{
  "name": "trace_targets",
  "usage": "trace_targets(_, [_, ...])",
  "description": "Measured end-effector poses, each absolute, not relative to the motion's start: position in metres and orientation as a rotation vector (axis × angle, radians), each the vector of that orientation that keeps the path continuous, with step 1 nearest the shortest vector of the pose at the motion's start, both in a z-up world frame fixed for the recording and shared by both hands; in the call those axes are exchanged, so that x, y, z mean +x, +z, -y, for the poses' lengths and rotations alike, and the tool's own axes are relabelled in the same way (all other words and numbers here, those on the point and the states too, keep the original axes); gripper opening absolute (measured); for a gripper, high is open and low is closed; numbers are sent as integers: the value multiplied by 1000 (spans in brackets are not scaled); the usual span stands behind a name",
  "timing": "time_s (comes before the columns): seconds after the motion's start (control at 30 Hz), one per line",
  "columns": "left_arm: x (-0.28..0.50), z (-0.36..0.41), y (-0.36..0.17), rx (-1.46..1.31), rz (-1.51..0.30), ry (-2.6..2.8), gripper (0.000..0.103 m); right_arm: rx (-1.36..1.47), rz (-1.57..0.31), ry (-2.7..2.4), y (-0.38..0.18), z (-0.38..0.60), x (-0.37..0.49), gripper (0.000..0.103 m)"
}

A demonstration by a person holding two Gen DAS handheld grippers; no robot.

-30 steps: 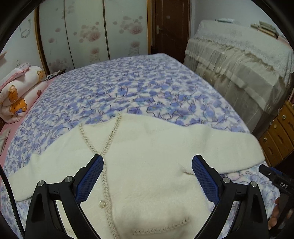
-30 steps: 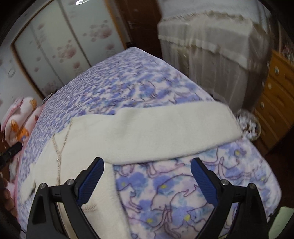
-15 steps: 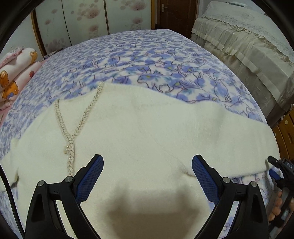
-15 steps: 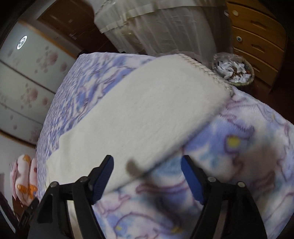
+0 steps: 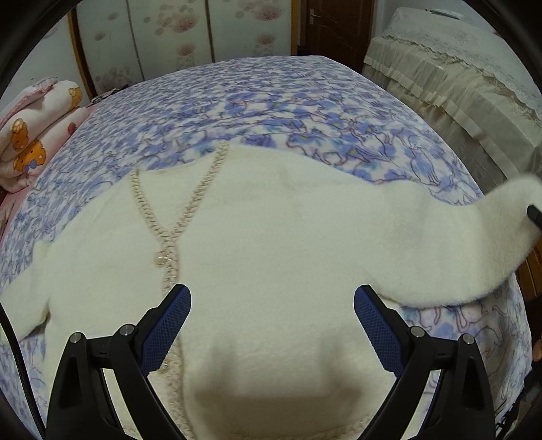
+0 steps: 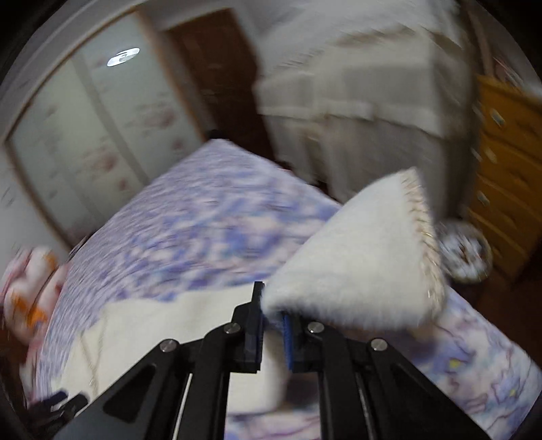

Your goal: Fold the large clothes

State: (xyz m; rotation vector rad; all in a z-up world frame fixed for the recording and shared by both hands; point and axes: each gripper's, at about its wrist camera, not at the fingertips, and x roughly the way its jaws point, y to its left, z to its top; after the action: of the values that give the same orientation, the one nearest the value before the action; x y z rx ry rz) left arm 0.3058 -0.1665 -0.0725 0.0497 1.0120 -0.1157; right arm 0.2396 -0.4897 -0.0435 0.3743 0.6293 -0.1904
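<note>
A bed covered by a blue-and-white floral fleece blanket [image 5: 305,111] carried a fluffy cream buttoned cardigan [image 5: 271,257], spread flat across it.

A home bedroom. A bed [image 5: 305,111] with a blue-flowered blanket fills the middle; folded bedding [image 5: 30,135] with bear prints lies at its side. Sliding wardrobe doors [image 5: 176,37] with flower patterns line the far wall beside a dark wooden door [image 5: 335,30]. A second, cream-covered bed [image 5: 457,78] and wooden drawers [image 6: 508,169] stand nearby.
</note>
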Motion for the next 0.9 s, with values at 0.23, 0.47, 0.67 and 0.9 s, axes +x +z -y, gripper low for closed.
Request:
trace_targets(0.23, [297,117,-82,6,-1045,-66,96,178,-840,98,-82,361,258,23])
trace_targets(0.47, [297,101,-118,-98,-1167,-172,96,302,-1078,166,-159,344,239,27])
trace_targets(0.67, [309,118,-138,-323,-1230,-355,82,390,-1072,156,-170,358,214,27])
trace_targets(0.9, [331,148,-180,-478,-1318,-433,65,463,-1052,161,-170,371,204,27])
